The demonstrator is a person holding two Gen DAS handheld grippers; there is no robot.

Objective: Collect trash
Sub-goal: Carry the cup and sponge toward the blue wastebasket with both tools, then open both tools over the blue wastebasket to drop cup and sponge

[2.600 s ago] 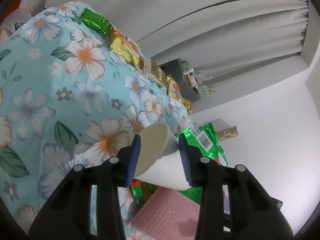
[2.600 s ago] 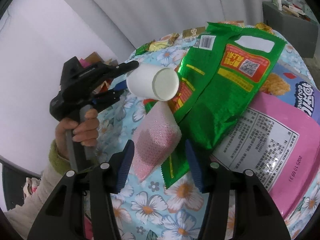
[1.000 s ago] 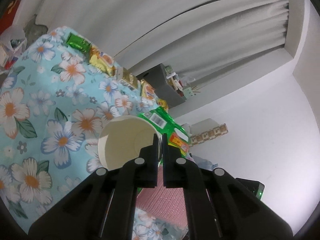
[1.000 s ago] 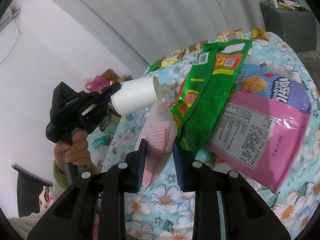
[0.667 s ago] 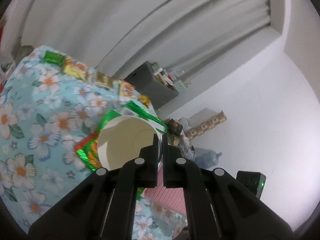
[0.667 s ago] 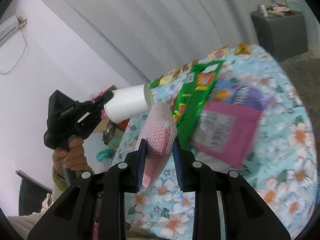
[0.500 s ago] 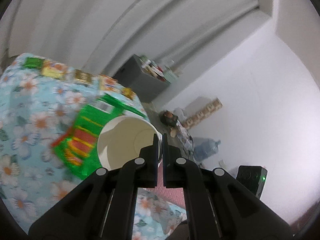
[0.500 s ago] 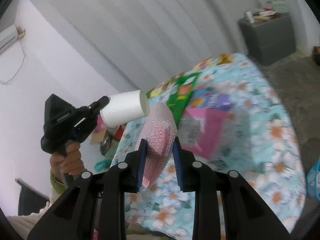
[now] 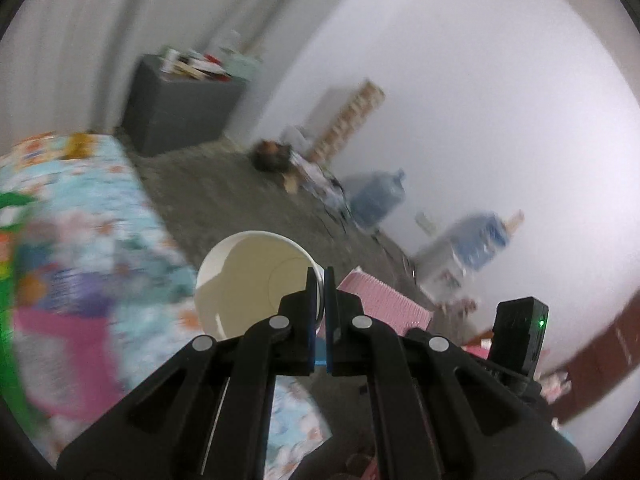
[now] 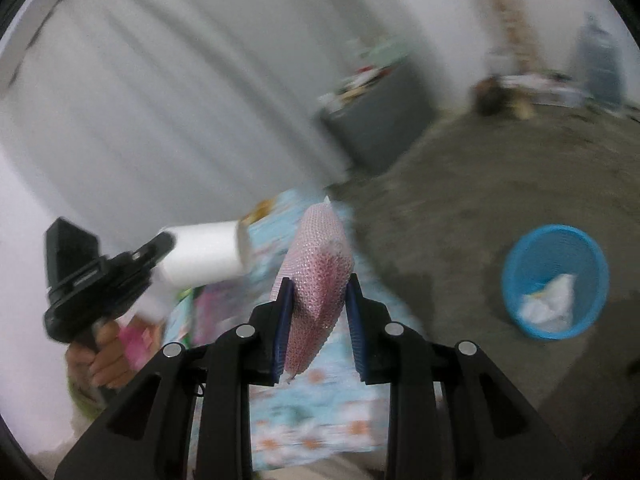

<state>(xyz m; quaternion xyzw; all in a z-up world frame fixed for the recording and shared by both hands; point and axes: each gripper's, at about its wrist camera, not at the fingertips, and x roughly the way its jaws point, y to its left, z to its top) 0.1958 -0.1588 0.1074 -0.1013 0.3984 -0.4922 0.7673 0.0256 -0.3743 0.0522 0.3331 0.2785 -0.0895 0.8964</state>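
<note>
A grey floor runs past the floral tabletop, with a blue basket on it holding crumpled white trash; both views are blurred. The left gripper has its fingers pressed together on the rim of a white paper cup, one finger inside the cup's mouth and one outside, the cup sticking out to their left. The right gripper pinches a pink bubble-wrap pouch between its fingers; the pouch stands up well beyond the fingertips, in the air above the tabletop edge.
</note>
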